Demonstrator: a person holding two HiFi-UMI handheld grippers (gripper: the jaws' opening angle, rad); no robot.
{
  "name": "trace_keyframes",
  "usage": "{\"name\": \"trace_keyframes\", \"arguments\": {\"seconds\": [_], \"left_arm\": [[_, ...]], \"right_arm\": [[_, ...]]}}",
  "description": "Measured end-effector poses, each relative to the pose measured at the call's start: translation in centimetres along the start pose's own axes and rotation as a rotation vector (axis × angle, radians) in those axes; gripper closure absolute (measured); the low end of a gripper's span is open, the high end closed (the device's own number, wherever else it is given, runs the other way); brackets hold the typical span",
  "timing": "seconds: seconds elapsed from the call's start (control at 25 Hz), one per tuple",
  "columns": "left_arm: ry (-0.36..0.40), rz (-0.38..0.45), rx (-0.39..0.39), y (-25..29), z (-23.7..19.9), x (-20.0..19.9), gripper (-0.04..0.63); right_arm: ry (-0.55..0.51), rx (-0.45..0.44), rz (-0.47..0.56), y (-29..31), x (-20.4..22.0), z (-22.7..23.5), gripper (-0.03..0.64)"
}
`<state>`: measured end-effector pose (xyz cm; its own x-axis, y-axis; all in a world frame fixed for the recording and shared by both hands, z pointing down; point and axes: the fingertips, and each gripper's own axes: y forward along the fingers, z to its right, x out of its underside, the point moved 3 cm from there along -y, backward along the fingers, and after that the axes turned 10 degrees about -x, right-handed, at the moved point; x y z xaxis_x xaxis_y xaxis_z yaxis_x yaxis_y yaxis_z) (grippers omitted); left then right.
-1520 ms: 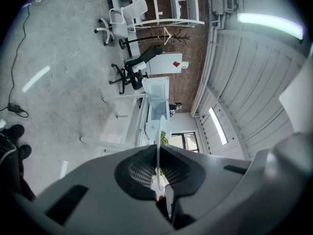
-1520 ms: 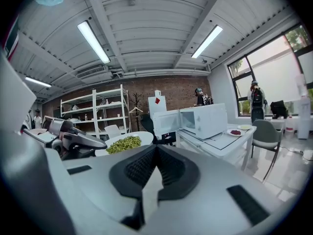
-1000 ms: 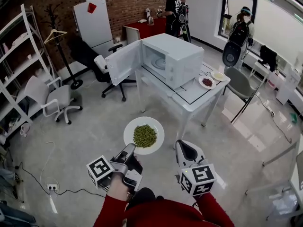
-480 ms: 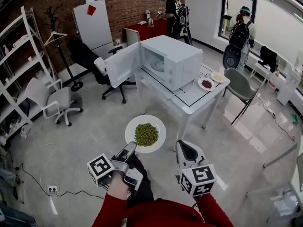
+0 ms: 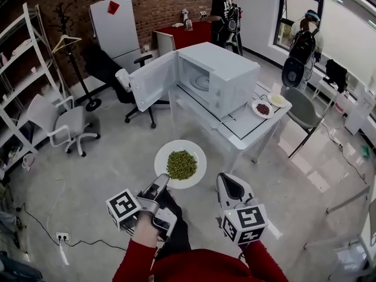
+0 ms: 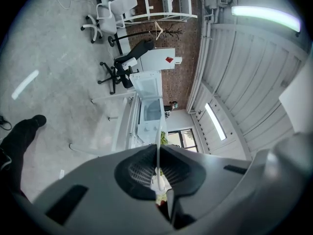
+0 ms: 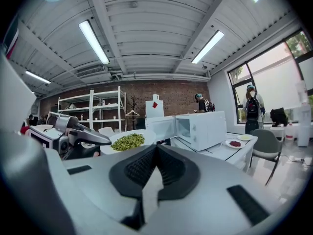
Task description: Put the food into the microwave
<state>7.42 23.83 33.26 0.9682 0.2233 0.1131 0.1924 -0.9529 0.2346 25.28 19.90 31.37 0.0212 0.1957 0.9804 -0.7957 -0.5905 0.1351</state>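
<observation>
while left gripper (image 5: pixel 163 181) pinches it, plate (image 5: pixel 187 145) lies level.

The person holding the tools has stepped forward. A dark trouser leg (image 5: pixel 176 231) now stretches out below the left tool (image 5: pixel 163 181), where a second ago only a small dark patch showed. The white plate (image 5: pixel 163 160) of green peas (image 5: pixel 181 164) clamped in that tool has travelled with it toward the open microwave (image 5: pixel 220 78). The microwave now looks slightly larger and nearer on its surface (image 5: pixel 244 125). The right tool (image 5: pixel 230 184) has advanced alongside.
</observation>
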Motion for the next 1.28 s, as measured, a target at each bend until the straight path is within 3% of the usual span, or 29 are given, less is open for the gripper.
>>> {"name": "trace_keyframes", "arguments": {"seconds": [0.28, 0.44, 0.92, 1.28], "left_arm": [[-0.001, -0.034, -0.02, 4.5, -0.2, -4.9, 0.575], [0.024, -0.064, -0.08, 7.2, -1.3, -8.4, 0.575], [-0.011, -0.142, -0.056, 14.8, 0.3, -14.8, 0.575], [0.006, -0.177, -0.07, 18.5, 0.9, -19.3, 0.575]], "right_arm": [[0.012, 0.031, -0.019, 6.1, -0.8, 1.7, 0.602], [0.027, 0.058, -0.04, 10.1, -0.9, 2.4, 0.603], [0.039, 0.121, -0.081, 18.9, -3.0, 4.9, 0.603], [0.027, 0.144, -0.103, 24.6, -4.2, 5.6, 0.603]]}}
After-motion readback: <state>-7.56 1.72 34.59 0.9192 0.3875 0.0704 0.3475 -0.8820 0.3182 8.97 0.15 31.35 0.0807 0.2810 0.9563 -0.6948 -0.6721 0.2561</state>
